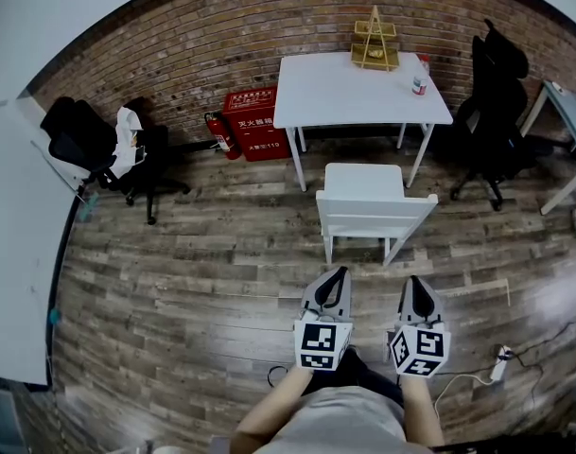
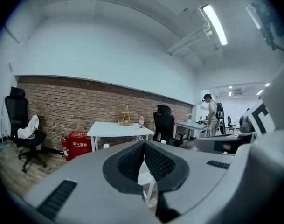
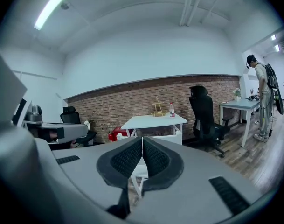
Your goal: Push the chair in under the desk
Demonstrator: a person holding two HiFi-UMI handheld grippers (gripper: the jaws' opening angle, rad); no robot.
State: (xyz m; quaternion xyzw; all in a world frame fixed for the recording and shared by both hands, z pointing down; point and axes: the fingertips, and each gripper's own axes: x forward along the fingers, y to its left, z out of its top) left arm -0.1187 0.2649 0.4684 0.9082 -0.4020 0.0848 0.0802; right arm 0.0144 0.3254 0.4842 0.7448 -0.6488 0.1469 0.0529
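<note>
Chair not yet tucked in: both grippers closed, empty, short of its backrest.

The white chair [image 1: 373,206] stands in front of the desk [image 1: 358,93], back toward the person. The left gripper [image 1: 340,272] and right gripper [image 1: 413,282] hover near it without touching. An uneven shove could skew it into a desk leg and topple the bottle [image 1: 419,85].

Open floor [image 1: 221,272] up to chair [image 1: 368,201] (desk [image 1: 344,93] beyond).

White chair [image 3: 169,136]: mostly hidden behind right gripper [image 3: 142,141] body; only back rail and one leg show. Small item [image 1: 419,85] on desk [image 1: 344,93]: too small to identify. Second desk [image 1: 564,112]: cut by right edge.
</note>
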